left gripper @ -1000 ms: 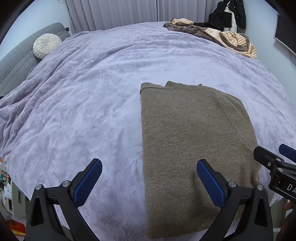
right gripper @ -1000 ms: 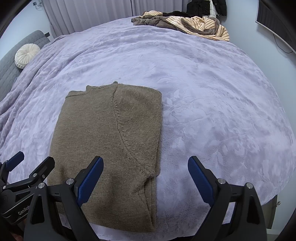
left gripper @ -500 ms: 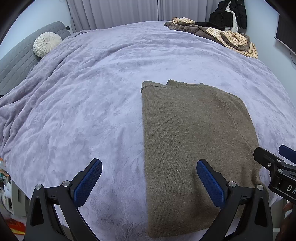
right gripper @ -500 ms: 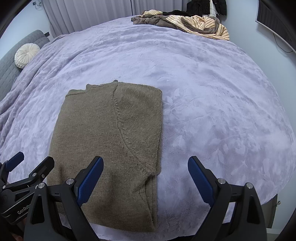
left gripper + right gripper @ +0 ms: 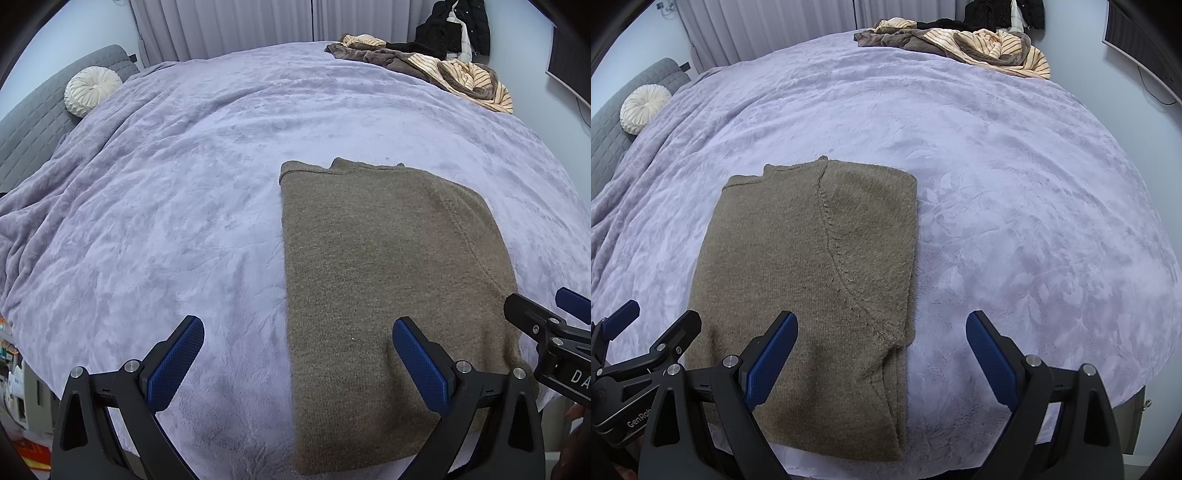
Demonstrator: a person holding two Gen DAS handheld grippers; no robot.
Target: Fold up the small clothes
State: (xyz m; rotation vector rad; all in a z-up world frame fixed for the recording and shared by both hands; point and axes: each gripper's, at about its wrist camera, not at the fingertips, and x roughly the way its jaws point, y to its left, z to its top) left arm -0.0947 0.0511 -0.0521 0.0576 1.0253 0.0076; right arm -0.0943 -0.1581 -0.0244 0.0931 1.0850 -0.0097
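My left tongs (image 5: 297, 363) stand wide open with nothing between the blue pads; my right tongs (image 5: 881, 354) are equally wide and equally empty. Both hover above the near edge of the bed (image 5: 184, 221), side by side, neither touching cloth.

Directly under and ahead of both tongs lies the brown sweater (image 5: 388, 277), flat on the lilac blanket. Its sides appear already turned in, leaving a tall rectangle. Its long axis runs straight away from me, hem nearest, neckline farthest. From the left tongs the sweater lies ahead and to the right, its left edge falling between the two pads. From the right tongs it lies ahead and to the left, its right edge likewise falling between the pads. Each tongs is therefore nearest its own bottom corner, and neither arm has the advantage.

Judgement: the next fold likely carries the hem up toward the neckline, with each tongs taking one near corner. The knit looks thick and limp, so layers may slip apart.

Farther off, well apart from the sweater, a pile of clothes (image 5: 960, 48) sits at the far right of the bed. A round cushion (image 5: 92, 90) rests far left. No containers are visible.
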